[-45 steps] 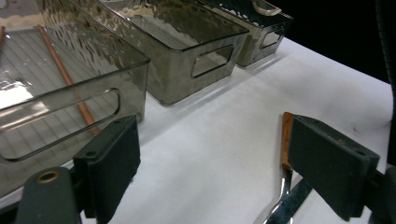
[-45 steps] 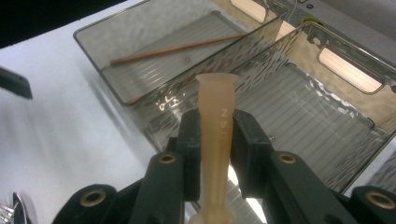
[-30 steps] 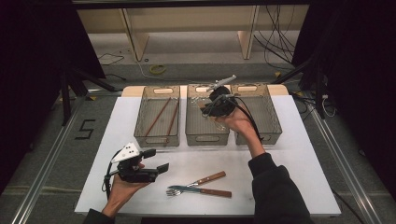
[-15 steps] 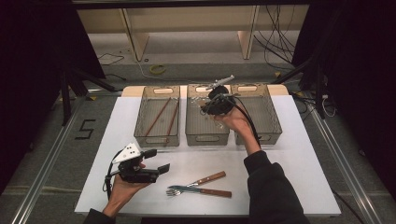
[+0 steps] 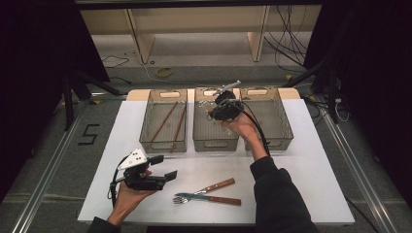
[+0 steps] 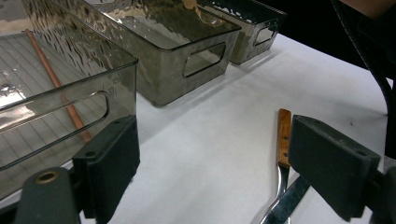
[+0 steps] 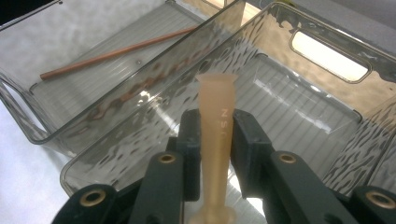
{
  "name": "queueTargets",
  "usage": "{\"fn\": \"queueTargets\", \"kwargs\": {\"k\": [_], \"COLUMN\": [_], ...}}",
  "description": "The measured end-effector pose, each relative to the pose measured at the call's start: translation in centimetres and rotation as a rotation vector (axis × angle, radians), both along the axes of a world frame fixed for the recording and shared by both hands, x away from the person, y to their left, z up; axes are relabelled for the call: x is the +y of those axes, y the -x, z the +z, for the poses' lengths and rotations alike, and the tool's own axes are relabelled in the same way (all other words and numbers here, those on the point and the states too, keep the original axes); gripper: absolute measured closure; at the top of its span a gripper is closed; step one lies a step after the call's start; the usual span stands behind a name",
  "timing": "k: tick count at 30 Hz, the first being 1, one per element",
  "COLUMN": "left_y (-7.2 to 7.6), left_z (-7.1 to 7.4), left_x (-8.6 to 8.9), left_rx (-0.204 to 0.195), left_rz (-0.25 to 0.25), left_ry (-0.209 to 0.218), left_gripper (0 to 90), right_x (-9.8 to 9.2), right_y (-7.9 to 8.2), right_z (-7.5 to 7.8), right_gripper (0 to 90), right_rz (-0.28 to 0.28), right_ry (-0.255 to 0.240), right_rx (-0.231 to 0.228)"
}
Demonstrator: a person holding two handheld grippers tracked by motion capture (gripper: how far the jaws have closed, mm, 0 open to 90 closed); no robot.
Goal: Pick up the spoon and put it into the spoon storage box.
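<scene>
Little has shifted since a second ago: the right claw [image 7: 212,154] stays above the middle bin [image 7: 299,107], pinching a tan plastic handle [image 7: 215,116] upright between its pads. Low over the worktop [image 5: 301,160], the left claw [image 6: 210,172] is spread, a wood-handled fork [image 6: 282,144] beside its right pad.

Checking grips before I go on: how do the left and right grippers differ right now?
The left gripper has its jaws wide apart and bare, low over the table near the fork; the right gripper is clamped on a tan plastic handle, above the middle bin. Both have black jaws.
</scene>
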State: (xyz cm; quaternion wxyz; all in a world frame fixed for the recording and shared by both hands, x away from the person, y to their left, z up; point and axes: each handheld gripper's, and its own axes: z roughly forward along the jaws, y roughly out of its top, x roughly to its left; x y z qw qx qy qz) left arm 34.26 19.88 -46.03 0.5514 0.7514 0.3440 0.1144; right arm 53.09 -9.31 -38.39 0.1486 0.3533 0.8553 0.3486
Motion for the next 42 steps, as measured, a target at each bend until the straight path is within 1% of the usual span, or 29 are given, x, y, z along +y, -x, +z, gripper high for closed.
{"fn": "queueTargets", "kwargs": {"k": [1,9,16,19,20,22,23,25,27,29,31,34,36,37,39,42], "left_y": [0.0,0.0,0.0,0.0,-0.1,-0.1,-0.1,-0.1,-0.1,-0.1,-0.1,-0.1,-0.1,-0.1,-0.1,-0.1], "left_z": [0.0,0.0,0.0,0.0,0.0,0.0,0.0,0.0,0.0,0.0,0.0,0.0,0.0,0.0,0.0,0.0], "left_x": [0.0,0.0,0.1,0.1,0.1,0.1,0.1,0.1,0.1,0.1,0.2,0.2,0.2,0.2,0.2,0.2], "left_rx": [0.001,0.003,0.002,0.004,0.004,0.004,0.005,0.004,0.005,0.004,0.004,0.005,0.005,0.006,0.005,0.006], "left_rz": [0.002,0.005,0.004,0.004,0.004,0.004,0.005,0.005,0.006,0.007,0.008,0.011,0.012,0.013,0.015,0.017], "left_ry": [0.003,0.002,0.002,0.002,0.001,0.0,0.0,0.002,0.004,0.001,0.002,-0.001,0.0,-0.001,-0.002,-0.003], "left_gripper": [16.1,16.2,16.2,16.1,16.2,16.1,16.1,16.1,16.1,16.1,16.2,16.1,16.1,16.1,16.1,16.1], "right_x": [0.0,0.2,0.6,0.7,0.7,0.6,0.6,0.4,0.2,-0.2,-0.5,-1.1,-1.6,-1.8,-2.3,-2.9], "right_y": [0.0,-0.3,-0.5,-0.8,-0.9,-1.0,-1.0,-0.9,-0.6,-0.1,0.8,2.7,4.2,4.9,6.2,7.9], "right_z": [0.0,-0.4,-1.0,-1.4,-1.5,-1.5,-1.4,-1.2,-0.8,-0.3,0.2,0.8,1.1,1.3,1.4,1.2], "right_gripper": [75.1,74.9,74.5,73.1,71.5,62.0,59.8,56.7,51.8,49.8,46.3,43.2,41.5,40.7,40.4,39.5], "right_rz": [0.004,-0.01,-0.018,-0.022,-0.024,-0.031,-0.039,-0.038,-0.038,-0.022,0.007,0.06,0.099,0.109,0.139,0.175], "right_ry": [-0.001,-0.004,-0.001,-0.006,-0.004,-0.02,-0.025,-0.026,-0.031,-0.037,-0.053,-0.06,-0.062,-0.06,-0.063,-0.049], "right_rx": [-0.007,-0.002,0.008,0.022,0.029,0.028,0.035,0.023,0.024,0.019,0.016,0.01,0.012,0.017,0.02,0.02]}}
